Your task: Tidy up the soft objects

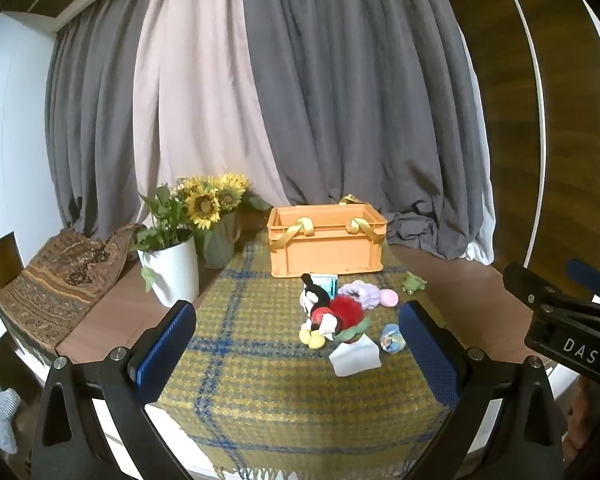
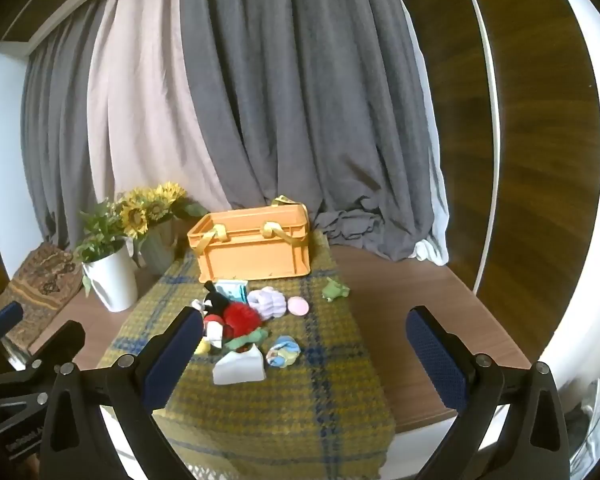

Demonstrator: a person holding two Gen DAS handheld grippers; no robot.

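An orange crate [image 1: 326, 248] [image 2: 254, 250] with yellow handles stands at the back of a plaid cloth [image 1: 260, 380] [image 2: 300, 400]. In front of it lies a pile of soft things: a Mickey plush [image 1: 320, 312] [image 2: 216, 308], a red pompom [image 1: 346, 310] [image 2: 242, 316], a lilac scrunchie [image 1: 362, 294] [image 2: 268, 302], a pink round pad [image 1: 390, 298] [image 2: 298, 305], a white wedge [image 1: 356, 358] [image 2: 239, 368], a pale blue rolled cloth [image 1: 392, 338] [image 2: 283, 352] and a green frog [image 1: 414, 282] [image 2: 334, 290]. My left gripper [image 1: 300, 352] and right gripper [image 2: 312, 356] are open, empty, short of the pile.
A white pot with a plant [image 1: 172, 268] [image 2: 110, 272] and a vase of sunflowers [image 1: 216, 216] [image 2: 152, 220] stand left of the crate. A patterned cloth [image 1: 60, 280] lies far left. Grey curtains [image 1: 340, 100] hang behind. The wooden table [image 2: 412, 320] extends right.
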